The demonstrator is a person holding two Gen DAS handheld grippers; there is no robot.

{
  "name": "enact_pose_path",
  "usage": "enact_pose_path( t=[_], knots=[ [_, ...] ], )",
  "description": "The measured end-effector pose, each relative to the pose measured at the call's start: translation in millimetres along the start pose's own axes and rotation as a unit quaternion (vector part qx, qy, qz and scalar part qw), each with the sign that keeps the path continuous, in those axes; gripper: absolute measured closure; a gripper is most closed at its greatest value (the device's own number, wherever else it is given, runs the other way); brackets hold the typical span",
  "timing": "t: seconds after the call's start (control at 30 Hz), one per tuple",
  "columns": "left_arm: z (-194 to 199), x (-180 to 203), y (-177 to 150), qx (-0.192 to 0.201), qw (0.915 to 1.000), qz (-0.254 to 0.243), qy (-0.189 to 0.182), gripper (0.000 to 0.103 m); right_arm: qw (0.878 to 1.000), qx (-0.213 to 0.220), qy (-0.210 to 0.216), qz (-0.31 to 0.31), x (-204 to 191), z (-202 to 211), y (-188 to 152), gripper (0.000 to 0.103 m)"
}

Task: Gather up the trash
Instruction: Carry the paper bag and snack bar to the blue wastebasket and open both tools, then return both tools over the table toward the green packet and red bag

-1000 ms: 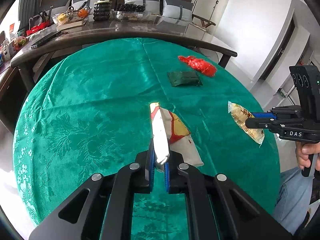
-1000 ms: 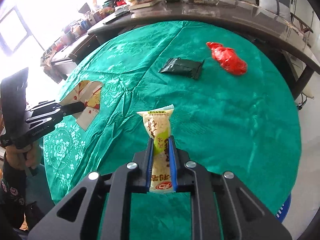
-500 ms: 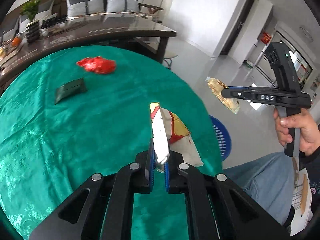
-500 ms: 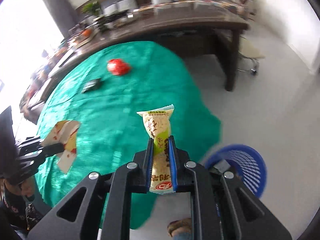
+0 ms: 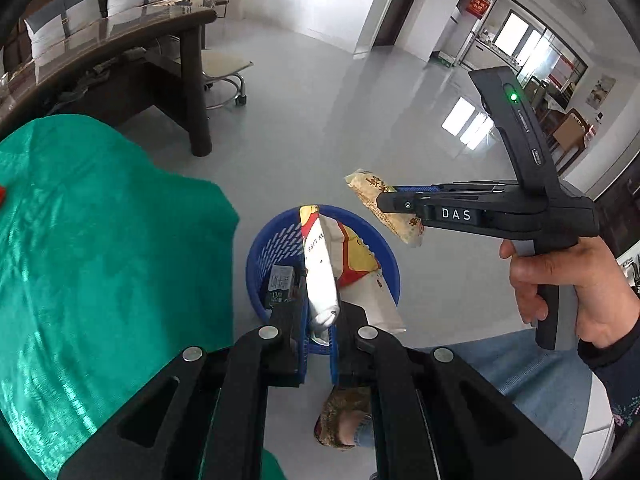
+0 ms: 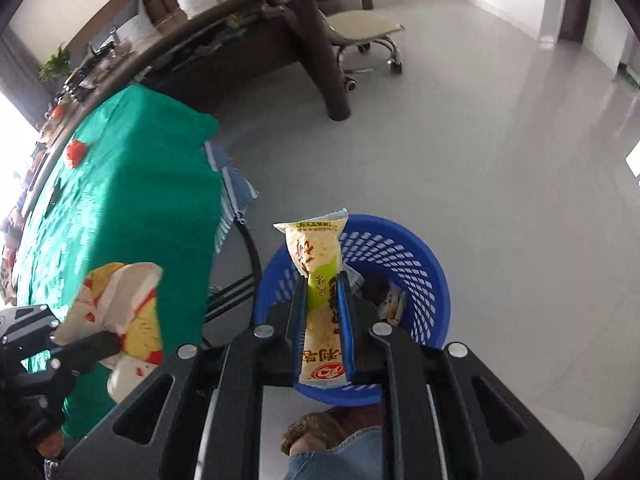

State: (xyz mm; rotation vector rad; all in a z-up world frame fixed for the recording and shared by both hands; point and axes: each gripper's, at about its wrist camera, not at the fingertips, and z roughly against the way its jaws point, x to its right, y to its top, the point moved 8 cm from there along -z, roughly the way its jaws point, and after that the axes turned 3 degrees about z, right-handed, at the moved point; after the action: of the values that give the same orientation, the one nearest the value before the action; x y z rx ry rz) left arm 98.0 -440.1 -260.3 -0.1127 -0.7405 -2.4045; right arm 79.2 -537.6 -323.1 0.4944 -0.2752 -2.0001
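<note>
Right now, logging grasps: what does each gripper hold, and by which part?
Left gripper: white-and-yellow wrapper, pinched at its near end. Right gripper: snack packet, gripped across its lower half.

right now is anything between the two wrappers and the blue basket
Nothing visible. The left gripper holds its wrapper over the blue basket, and the right gripper's snack packet is over its open top too.

left gripper (image 5: pixel 318 332): clamped, level | right gripper (image 6: pixel 324 320): clamped, held by right hand (image 5: pixel 576 280)

Bright daylight, window glare on the glossy floor (image 5: pixel 464 124), blown-out left edge, fisheye warping, dark corners
</note>
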Motion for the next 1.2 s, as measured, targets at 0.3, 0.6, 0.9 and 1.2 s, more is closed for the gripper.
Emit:
enact_pose_path(
  t=[0.3, 0.6, 0.9, 1.2],
  knots=[
    [-83.7, 14.9, 6.5, -0.035, 0.9993, -0.012, 0.008, 0.095, 0.999, -0.006, 0.014, -0.036, 32.5, -15.2, -3.1, 0.089],
    [-106.3, 4.7, 0.6, -0.025, 0.9994, 0.001, 0.025, 0.031, 0.999, 0.007, 0.017, -0.049, 36.7, -15.3, 1.7, 0.039],
    [-5.2, -1.6, -0.7, 0.079, 0.9953, 0.008, 0.056, 0.013, 0.992, 0.115, -0.042, -0.014, 27.8, 32.7, 15.7, 0.016],
    [103.5, -78.0, -65.0, 0.132, 0.9844, 0.051, 0.104, 0.005, 0.973, 0.202, -0.075, 0.082, -52.3, 67.5, 27.4, 0.005]
  ],
)
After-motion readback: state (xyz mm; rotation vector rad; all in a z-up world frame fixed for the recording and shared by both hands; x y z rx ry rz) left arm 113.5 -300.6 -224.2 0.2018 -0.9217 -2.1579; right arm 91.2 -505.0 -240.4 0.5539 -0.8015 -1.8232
